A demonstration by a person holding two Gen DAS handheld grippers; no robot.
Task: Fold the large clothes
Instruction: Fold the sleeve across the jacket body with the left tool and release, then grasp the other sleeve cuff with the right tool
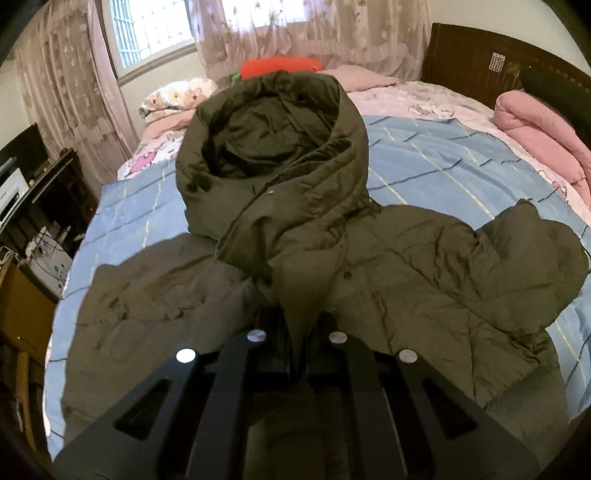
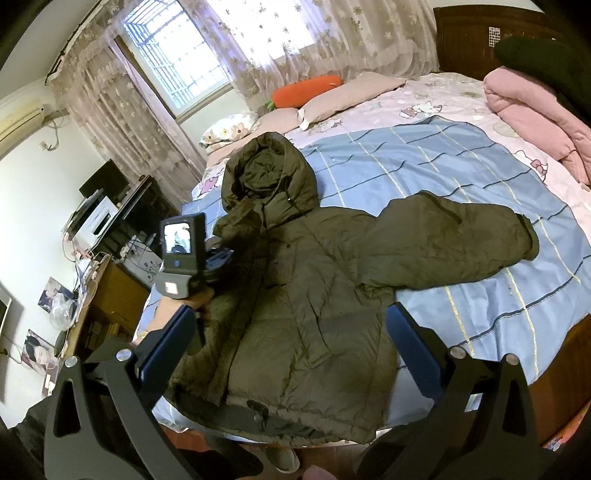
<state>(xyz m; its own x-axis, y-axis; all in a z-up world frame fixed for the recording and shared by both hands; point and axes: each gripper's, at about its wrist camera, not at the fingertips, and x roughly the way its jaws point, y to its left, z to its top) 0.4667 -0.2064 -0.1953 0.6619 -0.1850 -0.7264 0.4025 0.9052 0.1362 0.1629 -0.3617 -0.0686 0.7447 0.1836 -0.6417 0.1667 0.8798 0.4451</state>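
Left gripper [image 1: 295, 332]: you hold it low over the jacket's front, fingers pinching a fold of the olive hooded jacket [image 2: 303, 295].
Right gripper [image 2: 291, 332]: raised above the jacket's hem, jaws spread wide, holding nothing.
Jacket: spread front-up on the blue plaid blanket [image 2: 424, 166].

Wide bed [image 2: 436, 99] under a pink cartoon-print sheet, dark wooden headboard [image 2: 465, 33] at its far right.

Spread flat over the near half: a pale blue blanket [image 2: 424, 166] crossed by dark and cream stripes. Lying open on that blanket, front up: an olive-green padded hooded jacket [image 2: 314, 295], hood toward the window, one sleeve stretched out to the right, hem at the bed's near edge. Along the window side: a floral-print pillow [image 2: 231, 131], a plain pink pillow [image 2: 351, 92] and an orange carrot-shaped cushion [image 2: 306, 90]. Bunched near the headboard: a pink quilted comforter [image 2: 532, 110].
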